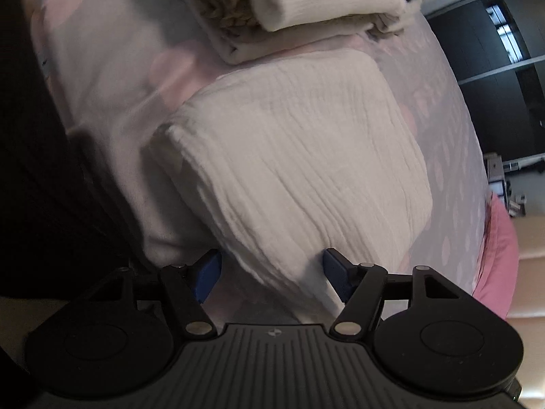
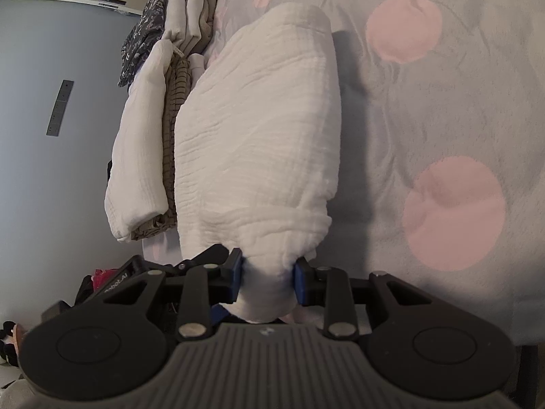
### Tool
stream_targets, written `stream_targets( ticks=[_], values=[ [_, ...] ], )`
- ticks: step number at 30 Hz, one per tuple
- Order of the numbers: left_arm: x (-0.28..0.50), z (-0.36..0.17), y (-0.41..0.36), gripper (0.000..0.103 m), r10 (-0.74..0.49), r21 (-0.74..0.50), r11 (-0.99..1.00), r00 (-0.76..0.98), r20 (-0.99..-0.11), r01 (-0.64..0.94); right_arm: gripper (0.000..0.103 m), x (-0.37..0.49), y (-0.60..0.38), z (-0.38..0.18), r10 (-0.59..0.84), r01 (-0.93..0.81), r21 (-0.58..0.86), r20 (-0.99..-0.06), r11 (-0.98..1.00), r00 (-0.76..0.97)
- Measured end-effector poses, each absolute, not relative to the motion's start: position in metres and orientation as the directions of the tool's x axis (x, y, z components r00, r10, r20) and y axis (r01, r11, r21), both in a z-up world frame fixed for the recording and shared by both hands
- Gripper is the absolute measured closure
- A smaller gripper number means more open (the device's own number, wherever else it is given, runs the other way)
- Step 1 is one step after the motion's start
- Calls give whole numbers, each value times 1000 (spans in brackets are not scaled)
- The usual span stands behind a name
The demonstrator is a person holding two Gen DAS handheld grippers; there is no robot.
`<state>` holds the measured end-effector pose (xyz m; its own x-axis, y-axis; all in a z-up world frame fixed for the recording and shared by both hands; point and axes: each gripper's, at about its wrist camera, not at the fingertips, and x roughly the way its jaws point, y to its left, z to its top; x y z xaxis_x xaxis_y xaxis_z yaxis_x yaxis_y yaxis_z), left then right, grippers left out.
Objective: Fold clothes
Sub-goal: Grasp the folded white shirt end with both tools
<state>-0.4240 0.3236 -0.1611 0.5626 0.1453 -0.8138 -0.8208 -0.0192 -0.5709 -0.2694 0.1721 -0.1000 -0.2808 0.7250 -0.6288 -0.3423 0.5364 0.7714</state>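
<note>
The right gripper [image 2: 267, 277] pinches the folded white cloth [image 2: 259, 136] at lower centre; the left gripper [image 1: 270, 274] hangs wide open over the cloth's edge.

Dark shelving [image 1: 494, 68] fills the upper right of the left view. A grey wall [image 2: 68, 153] takes the right view's left side.

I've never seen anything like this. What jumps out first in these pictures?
A folded white cloth fills the middle of both views, lying on a bedspread with big pink dots. The right gripper pinches its near end, the left gripper stands open around another edge. A pile of folded clothes lies beside it.
</note>
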Motion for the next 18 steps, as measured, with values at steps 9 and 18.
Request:
stream_targets(
  ticks=[9,18],
  values=[
    [-417,-187,324,26,190,-622,-112,598,-779,-775,70,-268,171,-105,714,-352,755,-647,553,-267],
    [-398,-174,338,57,222,-606,60,602,-767,-793,62,-265,172,-97,684,-430,702,-693,568,-228]
  ],
)
